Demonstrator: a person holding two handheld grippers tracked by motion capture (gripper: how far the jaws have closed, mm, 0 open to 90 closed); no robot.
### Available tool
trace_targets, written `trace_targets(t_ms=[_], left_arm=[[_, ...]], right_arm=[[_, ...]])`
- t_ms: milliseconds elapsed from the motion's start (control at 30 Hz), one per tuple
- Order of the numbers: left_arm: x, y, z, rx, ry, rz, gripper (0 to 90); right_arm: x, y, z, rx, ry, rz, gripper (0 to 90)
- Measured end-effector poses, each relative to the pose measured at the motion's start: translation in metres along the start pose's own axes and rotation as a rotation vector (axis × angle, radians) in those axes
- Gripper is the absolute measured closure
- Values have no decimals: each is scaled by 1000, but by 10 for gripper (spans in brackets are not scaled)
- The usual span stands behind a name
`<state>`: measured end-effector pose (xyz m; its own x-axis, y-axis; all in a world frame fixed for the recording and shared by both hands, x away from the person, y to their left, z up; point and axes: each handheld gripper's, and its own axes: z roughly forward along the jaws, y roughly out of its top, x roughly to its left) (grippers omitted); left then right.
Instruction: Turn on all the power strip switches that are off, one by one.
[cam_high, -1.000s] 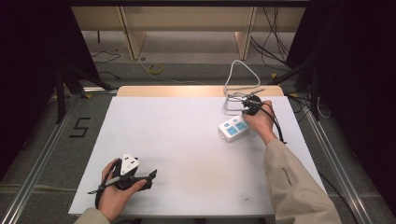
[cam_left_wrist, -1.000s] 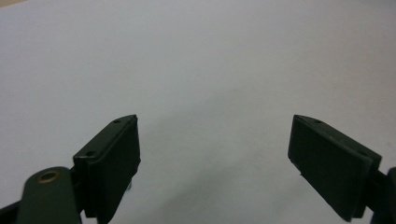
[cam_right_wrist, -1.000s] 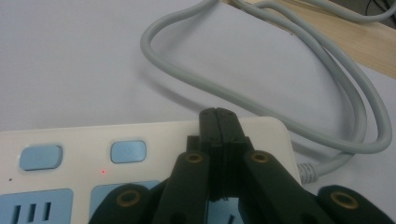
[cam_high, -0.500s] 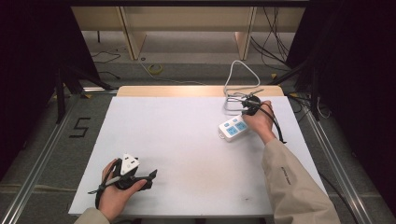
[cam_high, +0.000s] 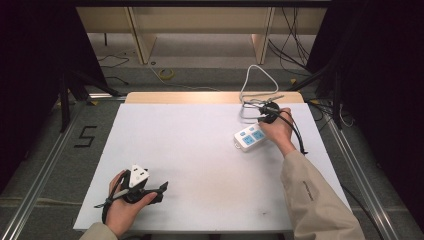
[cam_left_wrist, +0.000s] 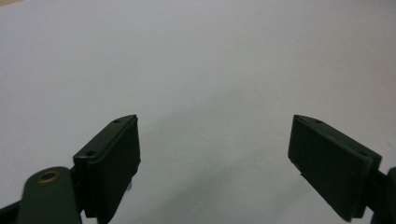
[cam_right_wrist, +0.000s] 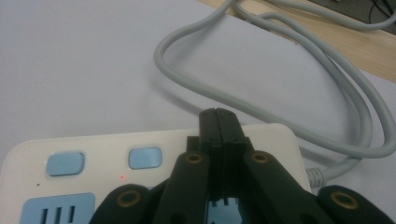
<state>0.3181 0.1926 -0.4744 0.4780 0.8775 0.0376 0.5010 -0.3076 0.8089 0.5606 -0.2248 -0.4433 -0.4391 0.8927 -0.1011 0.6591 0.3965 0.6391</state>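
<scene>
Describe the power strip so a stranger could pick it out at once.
Start at the white table and go to its far right part, where the person's right hand holds the right tool, jaws shut, over it. The power strip is the small white block there with pale blue buttons and sockets, and a grey cable loops away from it toward the table's far edge.

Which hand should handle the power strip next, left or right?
Right. The right gripper sits over the power strip, jaws shut, beside its blue buttons. The left gripper rests open at the table's near left corner, well away from the strip.
</scene>
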Motion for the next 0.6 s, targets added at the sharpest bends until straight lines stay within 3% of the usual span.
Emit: trace_targets(t_ms=[600], left_arm=[[-1,0,0,5,3,6,166]], right_arm=[[9,2,-15,-14,42,-2,900]])
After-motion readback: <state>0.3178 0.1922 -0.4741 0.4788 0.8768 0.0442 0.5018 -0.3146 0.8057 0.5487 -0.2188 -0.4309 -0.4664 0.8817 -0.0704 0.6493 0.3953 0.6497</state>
